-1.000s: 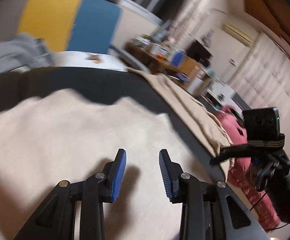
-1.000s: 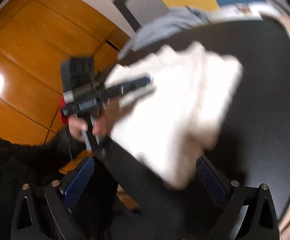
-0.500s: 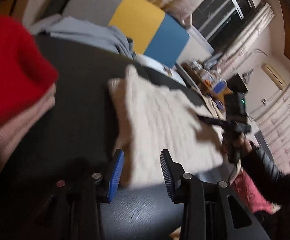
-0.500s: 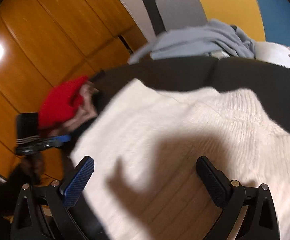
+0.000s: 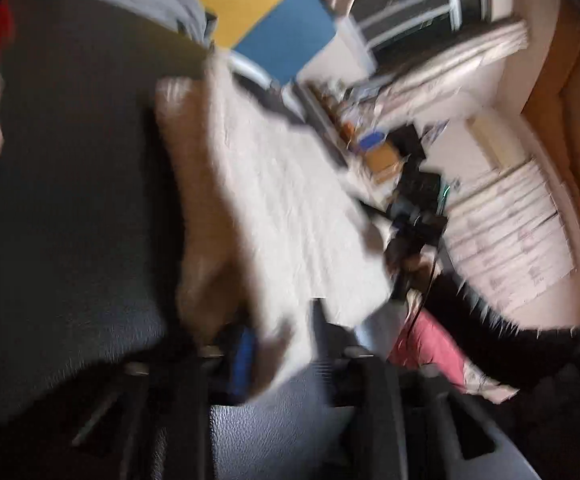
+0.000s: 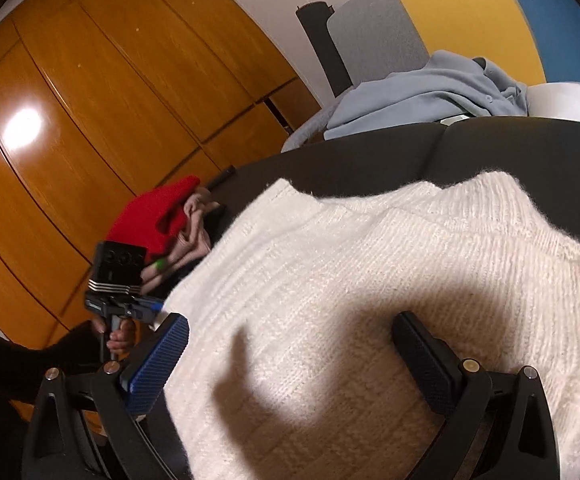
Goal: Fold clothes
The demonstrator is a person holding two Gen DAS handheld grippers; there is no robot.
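Left tool [image 5: 279, 354] seemingly pinching sweater [image 5: 290, 208].

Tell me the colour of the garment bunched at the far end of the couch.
Light blue-grey garment, plain, with no pattern; the right wrist view shows it best.

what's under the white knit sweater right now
The white knit sweater lies on a dark padded surface, which shows around its edges. Whatever lies beneath its middle is covered.
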